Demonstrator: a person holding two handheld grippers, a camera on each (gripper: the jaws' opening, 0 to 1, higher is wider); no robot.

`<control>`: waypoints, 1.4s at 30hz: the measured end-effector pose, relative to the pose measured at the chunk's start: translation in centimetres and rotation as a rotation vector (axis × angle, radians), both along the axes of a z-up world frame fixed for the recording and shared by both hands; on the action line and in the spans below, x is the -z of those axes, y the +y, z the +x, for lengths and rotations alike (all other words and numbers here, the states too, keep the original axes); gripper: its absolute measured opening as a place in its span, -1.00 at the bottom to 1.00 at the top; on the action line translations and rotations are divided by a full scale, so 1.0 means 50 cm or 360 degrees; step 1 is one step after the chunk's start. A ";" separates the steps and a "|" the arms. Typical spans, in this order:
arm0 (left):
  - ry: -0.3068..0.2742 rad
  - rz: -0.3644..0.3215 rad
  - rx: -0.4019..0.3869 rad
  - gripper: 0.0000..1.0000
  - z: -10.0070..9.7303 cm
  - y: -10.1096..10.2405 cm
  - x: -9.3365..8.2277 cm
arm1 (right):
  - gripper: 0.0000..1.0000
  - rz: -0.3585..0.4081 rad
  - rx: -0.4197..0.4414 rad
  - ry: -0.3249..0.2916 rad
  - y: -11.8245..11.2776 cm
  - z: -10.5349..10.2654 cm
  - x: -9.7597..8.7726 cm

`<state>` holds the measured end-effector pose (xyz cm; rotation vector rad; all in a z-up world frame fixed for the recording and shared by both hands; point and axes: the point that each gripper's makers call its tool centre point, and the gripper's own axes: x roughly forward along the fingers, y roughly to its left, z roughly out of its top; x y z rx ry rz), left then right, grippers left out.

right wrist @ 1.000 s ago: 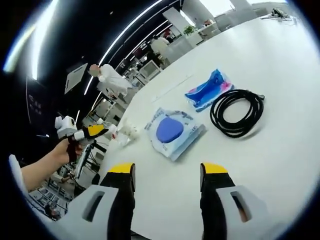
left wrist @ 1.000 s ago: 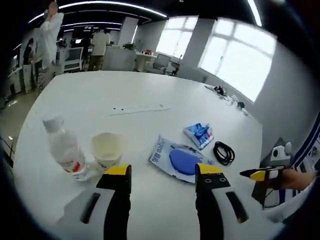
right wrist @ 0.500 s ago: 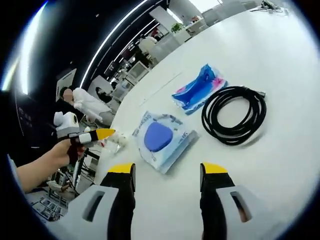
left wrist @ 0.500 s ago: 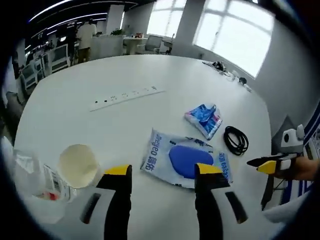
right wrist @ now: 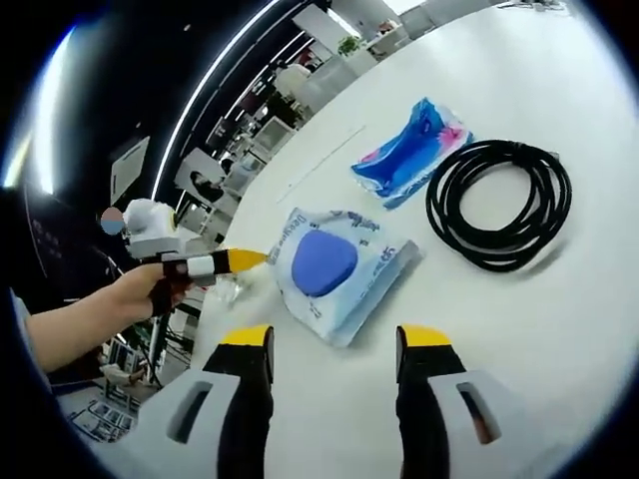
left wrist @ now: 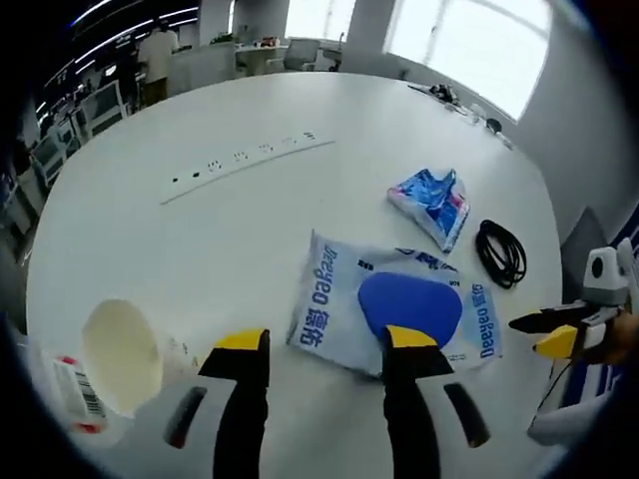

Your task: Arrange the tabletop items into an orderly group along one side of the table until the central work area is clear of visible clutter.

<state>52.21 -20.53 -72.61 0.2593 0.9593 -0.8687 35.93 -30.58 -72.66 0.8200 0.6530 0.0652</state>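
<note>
Left gripper [left wrist: 321, 344]: jaws spread apart, holding nothing, poised above the near edge of the desk [left wrist: 230, 230]; its right-hand yellow tip overlaps the near border of the mask packet in the left gripper view. Seen from the right gripper view, the same tool [right wrist: 225, 262] is held in a person's hand [right wrist: 150, 289], its yellow tip reaching in beside the packet's left edge.

Right gripper [right wrist: 332, 344]: jaws parted, empty, above bare desk [right wrist: 559, 299] short of the packet. In the left gripper view it [left wrist: 554, 332] enters at the desk's right edge.

Paper cup [left wrist: 122, 352]: cream, at the near left of the desk, just left of the left gripper's jaws.

Plastic bottle [left wrist: 70, 399]: clear, with a red-and-white label, touching or just beside the cup at the near left corner; largely cut off.

Mask packet [left wrist: 394, 314]: flat, clear and pale blue, with a dark blue oval inside and blue lettering; lies just beyond the jaw tips, near the desk's near edge. Right gripper view [right wrist: 334, 269]: same item, flat.

Black cable [left wrist: 499, 252]: coiled, beyond the packet toward the desk's right edge, apart from it. Right gripper view [right wrist: 499, 205]: loose coil.

Blue wrapper [left wrist: 431, 200]: crumpled, blue and white, beyond the packet, just beside the cable. Right gripper view [right wrist: 409, 155]: pink edging visible.

Power strip [left wrist: 245, 165]: long, white, recessed toward the desk's middle, well apart from the rest.

Far background: office furniture, windows, a standing person [left wrist: 158, 55].
</note>
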 end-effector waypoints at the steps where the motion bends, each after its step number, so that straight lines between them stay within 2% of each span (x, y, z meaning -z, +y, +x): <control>1: 0.0007 0.0002 -0.0007 -0.12 0.001 0.000 0.002 | -0.05 0.0007 0.0012 -0.0001 -0.001 0.002 0.003; 6: 0.0021 0.0046 0.0017 -0.14 0.005 0.000 0.024 | -0.06 0.0057 0.0026 0.0027 0.009 0.006 0.020; 10: 0.0044 0.0042 -0.0011 -0.18 0.008 0.002 0.034 | -0.08 0.0064 0.0016 0.0028 0.011 0.013 0.023; 14: 0.0027 0.0082 -0.0004 -0.40 0.010 0.007 0.040 | -0.13 0.0068 0.0023 0.0043 0.005 0.023 0.029; 17: 0.0058 0.0050 -0.0040 -0.51 0.004 0.004 0.043 | -0.23 0.0057 -0.0002 0.0073 0.006 0.024 0.035; 19: 0.0044 0.0053 -0.0044 -0.54 0.004 0.006 0.047 | -0.30 0.0042 -0.0008 0.0084 0.006 0.027 0.038; 21: 0.0039 0.0058 -0.0057 -0.67 0.004 0.013 0.048 | -0.42 0.0027 -0.0026 0.0103 0.009 0.027 0.044; 24: 0.0068 0.0009 -0.0146 -0.85 0.002 0.021 0.042 | -0.63 -0.0007 -0.0066 0.0125 0.016 0.027 0.051; 26: 0.0067 -0.0034 -0.0175 -0.93 -0.002 0.026 0.035 | -0.74 -0.0096 -0.0103 0.0126 0.014 0.027 0.051; 32: 0.0093 -0.0087 -0.0215 -1.00 -0.022 0.036 0.027 | -0.80 -0.0168 -0.0139 0.0144 0.009 0.030 0.049; 37: 0.0045 -0.0155 -0.0249 -1.00 -0.038 0.045 0.006 | -0.83 -0.0305 -0.0234 0.0097 -0.001 0.039 0.032; 42: 0.0024 -0.0220 -0.0306 -1.00 -0.050 0.059 -0.013 | -0.85 -0.0363 -0.0274 0.0073 -0.007 0.049 0.012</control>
